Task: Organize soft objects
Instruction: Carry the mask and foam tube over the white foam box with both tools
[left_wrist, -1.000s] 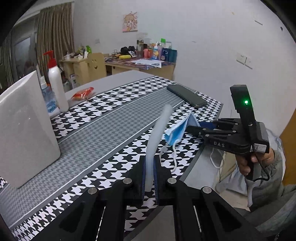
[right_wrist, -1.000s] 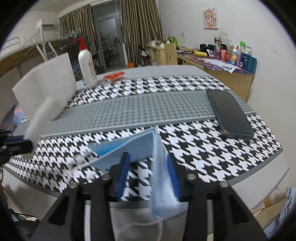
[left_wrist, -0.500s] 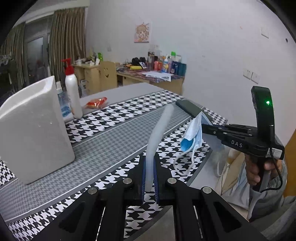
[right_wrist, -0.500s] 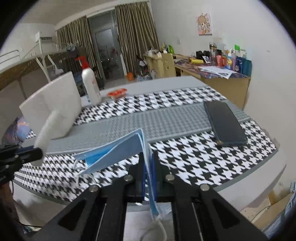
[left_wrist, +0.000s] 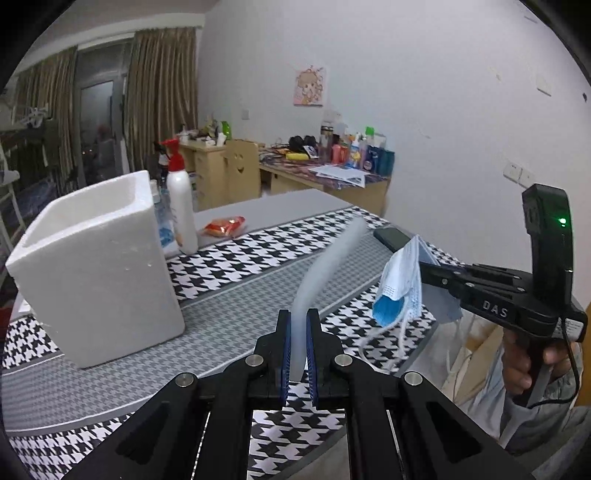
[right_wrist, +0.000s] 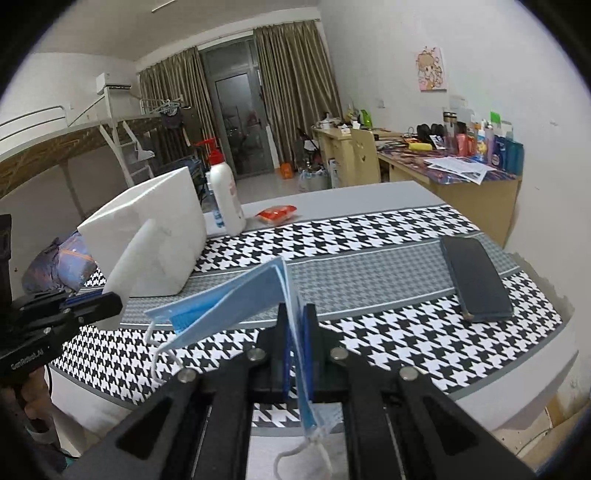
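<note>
My left gripper (left_wrist: 298, 325) is shut on a thin white foam strip (left_wrist: 325, 266) that sticks up and forward above the table. The same strip (right_wrist: 129, 258) and gripper (right_wrist: 107, 301) show at the left of the right wrist view. My right gripper (right_wrist: 299, 317) is shut on a blue face mask (right_wrist: 236, 299), lifted off the table with its ear loops dangling. From the left wrist view the mask (left_wrist: 400, 284) hangs at the tips of the right gripper (left_wrist: 424, 267). A white foam box (left_wrist: 96, 266) stands open-topped on the left of the table.
The table carries a houndstooth runner (left_wrist: 236, 317). A white bottle with a red pump (left_wrist: 181, 210), an orange packet (left_wrist: 225, 226) and a dark phone (right_wrist: 474, 277) lie on it. A cluttered desk (right_wrist: 454, 166) stands against the far wall. A person's hand (left_wrist: 532, 365) grips the right tool.
The right gripper closed on the mask and lifted it off the table. Both grippers rose, and the foam box and room now show lower in view.
</note>
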